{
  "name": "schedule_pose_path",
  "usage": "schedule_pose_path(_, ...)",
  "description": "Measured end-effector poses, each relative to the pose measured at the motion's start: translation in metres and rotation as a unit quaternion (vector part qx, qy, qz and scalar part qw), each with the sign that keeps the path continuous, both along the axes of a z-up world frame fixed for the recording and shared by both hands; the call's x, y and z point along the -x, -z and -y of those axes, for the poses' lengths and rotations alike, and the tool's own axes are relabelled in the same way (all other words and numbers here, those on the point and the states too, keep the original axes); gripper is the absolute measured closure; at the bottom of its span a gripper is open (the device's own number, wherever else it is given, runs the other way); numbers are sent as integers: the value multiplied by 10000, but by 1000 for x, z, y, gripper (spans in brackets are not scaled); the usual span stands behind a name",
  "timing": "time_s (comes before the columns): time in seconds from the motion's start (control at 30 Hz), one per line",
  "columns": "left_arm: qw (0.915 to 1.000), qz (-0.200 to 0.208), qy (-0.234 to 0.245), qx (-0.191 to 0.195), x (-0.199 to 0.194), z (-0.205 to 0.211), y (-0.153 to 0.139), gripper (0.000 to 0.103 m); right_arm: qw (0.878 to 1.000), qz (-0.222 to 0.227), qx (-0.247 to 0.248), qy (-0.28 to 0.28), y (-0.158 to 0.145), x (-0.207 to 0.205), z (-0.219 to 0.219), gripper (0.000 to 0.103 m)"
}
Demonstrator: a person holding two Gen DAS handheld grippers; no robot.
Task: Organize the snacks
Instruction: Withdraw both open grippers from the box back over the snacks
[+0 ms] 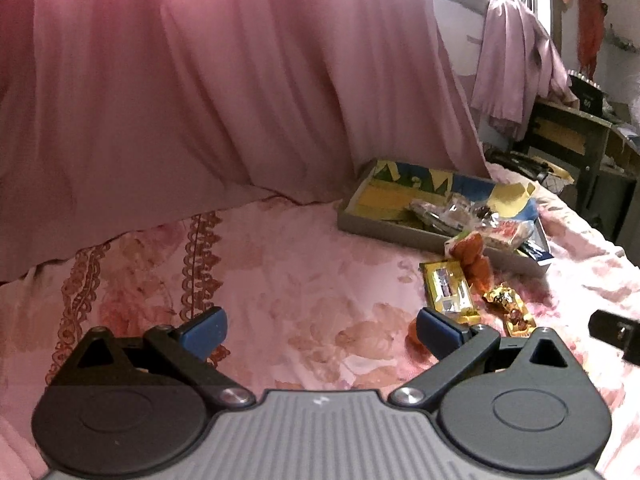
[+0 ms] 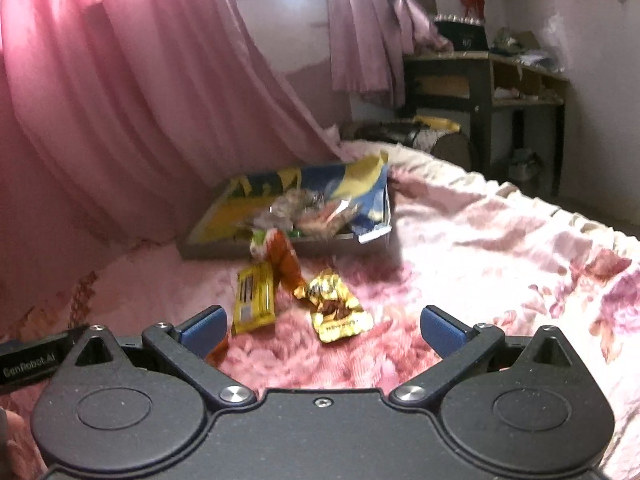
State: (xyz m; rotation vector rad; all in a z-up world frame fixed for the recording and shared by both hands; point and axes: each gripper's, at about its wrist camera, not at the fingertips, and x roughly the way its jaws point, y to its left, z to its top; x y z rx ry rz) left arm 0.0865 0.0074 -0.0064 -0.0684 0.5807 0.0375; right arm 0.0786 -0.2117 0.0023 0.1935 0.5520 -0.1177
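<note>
Crinkled gold wrapper (image 2: 338, 308) — flat yellow bar (image 2: 254, 296) beside.

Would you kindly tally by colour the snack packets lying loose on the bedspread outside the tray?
Yellow packet: 1
Gold packet: 1
Orange packet: 1, leaning on the tray
Total: 3
A small orange item by the left gripper's finger is too hidden to count.

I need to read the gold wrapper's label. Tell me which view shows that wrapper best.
The right wrist view: the gold wrapper lies near the middle, whole and unblocked, printed side up, ahead of the open right gripper. The left wrist view shows it smaller, off to the right, its near end cut off by a left gripper finger.
</note>
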Motion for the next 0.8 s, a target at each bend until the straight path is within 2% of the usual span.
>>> schedule_pose_path(0.37,9990,-435,111,-78,-18,5,10,0,9978,-618,-222,-137,16,-19,2,1)
schedule_pose_path(0.53,9972,-663,150,-326,-38,13,14,0,9969,-633,-448,-115,20,-23,8,0)
schedule_pose_path(0.8,9953,-745,549,-285,-60,27,25,0,9957,-649,-596,269,20,-26,22,0)
